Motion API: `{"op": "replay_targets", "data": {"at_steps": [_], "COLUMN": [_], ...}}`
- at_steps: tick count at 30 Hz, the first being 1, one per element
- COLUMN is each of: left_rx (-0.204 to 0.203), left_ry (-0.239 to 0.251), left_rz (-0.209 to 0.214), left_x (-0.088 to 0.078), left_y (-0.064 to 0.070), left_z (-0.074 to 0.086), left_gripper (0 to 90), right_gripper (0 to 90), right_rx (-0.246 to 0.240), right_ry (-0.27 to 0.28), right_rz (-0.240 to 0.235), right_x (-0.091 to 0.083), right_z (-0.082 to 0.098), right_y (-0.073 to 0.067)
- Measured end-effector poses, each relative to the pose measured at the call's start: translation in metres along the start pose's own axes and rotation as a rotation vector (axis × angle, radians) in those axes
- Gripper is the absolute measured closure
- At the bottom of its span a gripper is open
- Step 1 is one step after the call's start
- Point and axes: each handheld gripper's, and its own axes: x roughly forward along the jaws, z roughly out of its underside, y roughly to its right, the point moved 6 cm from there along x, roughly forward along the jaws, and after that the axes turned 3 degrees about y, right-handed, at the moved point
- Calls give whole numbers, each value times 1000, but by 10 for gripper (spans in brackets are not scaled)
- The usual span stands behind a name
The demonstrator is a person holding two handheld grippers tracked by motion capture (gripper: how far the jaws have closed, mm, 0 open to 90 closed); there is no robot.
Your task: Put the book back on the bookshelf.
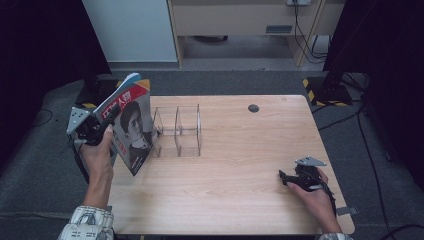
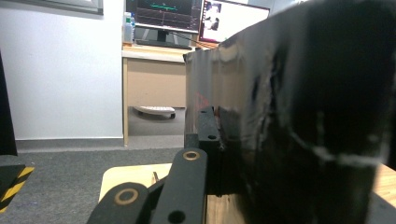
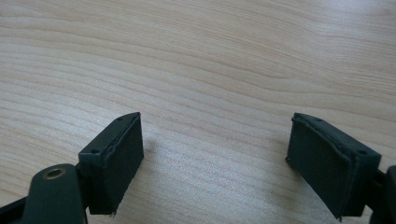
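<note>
Wooden table (image 1: 240,165): left gripper (image 1: 102,127) clamps magazine (image 1: 131,127), not yet in rack (image 1: 179,130); right gripper (image 1: 287,179) rests, jaws apart.

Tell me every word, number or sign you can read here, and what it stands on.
"人": a large white character on the red title band of the magazine, held upright by the left gripper at the table's left edge; the characters beside it are too blurred to read.
Small print lower on the cover: too small to read.
Monitors in the left gripper view: lines and figures, unreadable.
Yellow-and-black hazard stripes on a stand base: a sign, no words.
</note>
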Motion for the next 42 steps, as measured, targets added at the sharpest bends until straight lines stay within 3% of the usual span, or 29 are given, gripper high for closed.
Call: {"op": "replay_targets", "data": {"at_steps": [12, 22, 34, 42], "left_rx": [41, 64, 109, 74], "left_ry": [14, 27, 1, 28], "left_rz": [0, -21, -51, -48], "left_x": [-3, -5, -3, -3], "left_y": [8, 6, 6, 3], "left_z": [3, -2, 3, 2], "left_gripper": [862, 863, 863, 862], "right_gripper": [186, 187, 187, 186], "right_rx": [1, -4, -5, -4], "right_ry": [4, 3, 3, 2], "right_rz": [3, 0, -1, -2], "right_x": [0, 0, 0, 0], "right_z": [0, 0, 0, 0], "right_y": [-1, -1, -1, -1]}}
